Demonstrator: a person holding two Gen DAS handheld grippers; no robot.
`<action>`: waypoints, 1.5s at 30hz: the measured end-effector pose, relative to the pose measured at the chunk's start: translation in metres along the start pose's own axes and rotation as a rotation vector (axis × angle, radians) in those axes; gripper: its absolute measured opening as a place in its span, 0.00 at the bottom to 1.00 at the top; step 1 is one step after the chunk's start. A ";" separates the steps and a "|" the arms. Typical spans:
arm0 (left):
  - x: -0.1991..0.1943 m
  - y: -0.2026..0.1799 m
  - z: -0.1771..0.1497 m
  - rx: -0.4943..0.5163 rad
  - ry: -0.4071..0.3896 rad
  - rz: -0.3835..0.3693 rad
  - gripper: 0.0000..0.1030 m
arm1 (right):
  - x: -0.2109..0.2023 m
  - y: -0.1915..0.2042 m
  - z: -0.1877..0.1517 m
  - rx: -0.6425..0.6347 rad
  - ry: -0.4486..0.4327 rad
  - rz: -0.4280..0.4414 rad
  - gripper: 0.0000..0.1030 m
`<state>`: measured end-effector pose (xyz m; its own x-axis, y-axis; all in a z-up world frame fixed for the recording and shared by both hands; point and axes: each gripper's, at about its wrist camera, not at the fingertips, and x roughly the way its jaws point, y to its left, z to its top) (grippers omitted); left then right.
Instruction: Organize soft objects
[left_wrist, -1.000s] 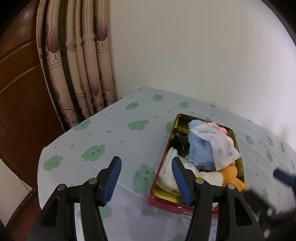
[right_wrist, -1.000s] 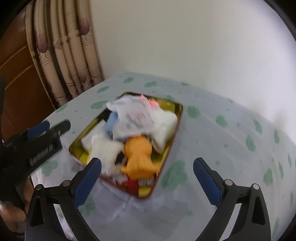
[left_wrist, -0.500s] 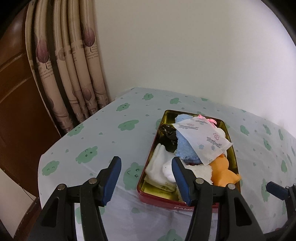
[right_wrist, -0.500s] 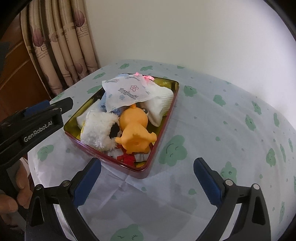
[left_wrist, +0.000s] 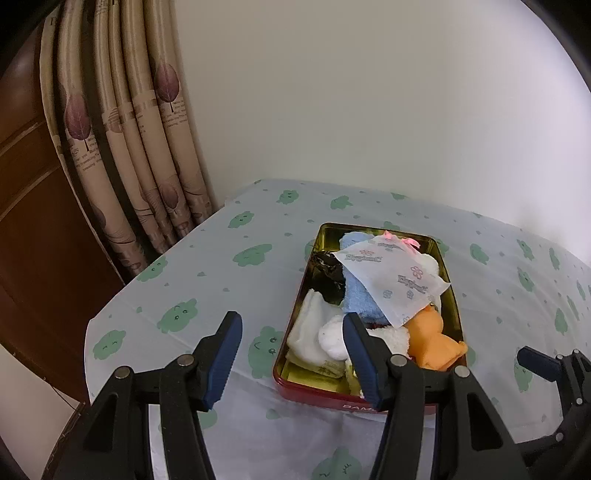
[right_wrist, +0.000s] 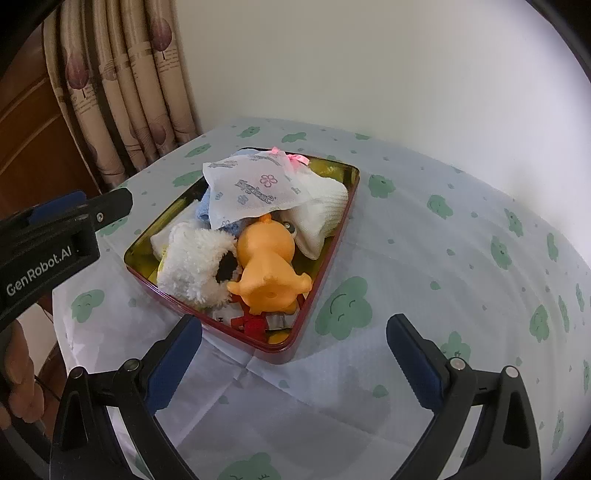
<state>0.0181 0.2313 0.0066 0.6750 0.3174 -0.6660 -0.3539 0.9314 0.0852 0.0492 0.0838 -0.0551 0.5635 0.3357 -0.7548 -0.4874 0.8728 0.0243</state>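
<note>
holding both claws above the near side of the tabletop (right_wrist: 424, 229), i read the scene as follows. the left claw (left_wrist: 291, 354) has its jaws apart and grips nothing; it hangs over the near left corner of the tin (left_wrist: 448, 273), so one finger (left_wrist: 360, 354) screens part of the contents in its own view. the right claw (right_wrist: 295, 363) has its jaws wide apart and is likewise empty, hanging just short of the tin's near corner. i judge that both are held back and high so that each camera takes in the whole tin.

the soft objects lie piled inside the tin, which rests on the cloud-print cloth. a printed white pouch (right_wrist: 255, 188) with a pink bow lies on top, draped over a blue towel (left_wrist: 360, 295) and a white knit piece (right_wrist: 321, 218). an orange duck toy (right_wrist: 267, 269) lies at the near end, touching a white fluffy toy (right_wrist: 195, 264). another white cloth (left_wrist: 308, 328) and a dark crinkled item (left_wrist: 328, 273) sit along the left wall.

this arrangement fits two stages: items gathered into the tin as the sorted result, or a loose heap there awaiting sorting. the pictures do not settle which, so i name no next move.
</note>
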 end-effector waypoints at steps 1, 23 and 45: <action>0.000 0.000 0.000 0.000 0.002 0.000 0.56 | -0.001 0.001 0.001 -0.003 -0.001 0.001 0.96; -0.002 0.003 0.002 -0.026 0.006 0.006 0.56 | -0.001 0.016 0.009 -0.052 0.002 0.019 0.96; -0.003 0.002 0.005 -0.041 0.012 0.010 0.56 | -0.001 0.022 0.007 -0.070 0.009 0.025 0.96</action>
<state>0.0181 0.2333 0.0127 0.6638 0.3244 -0.6739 -0.3872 0.9200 0.0615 0.0423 0.1053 -0.0494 0.5443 0.3537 -0.7607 -0.5470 0.8372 -0.0022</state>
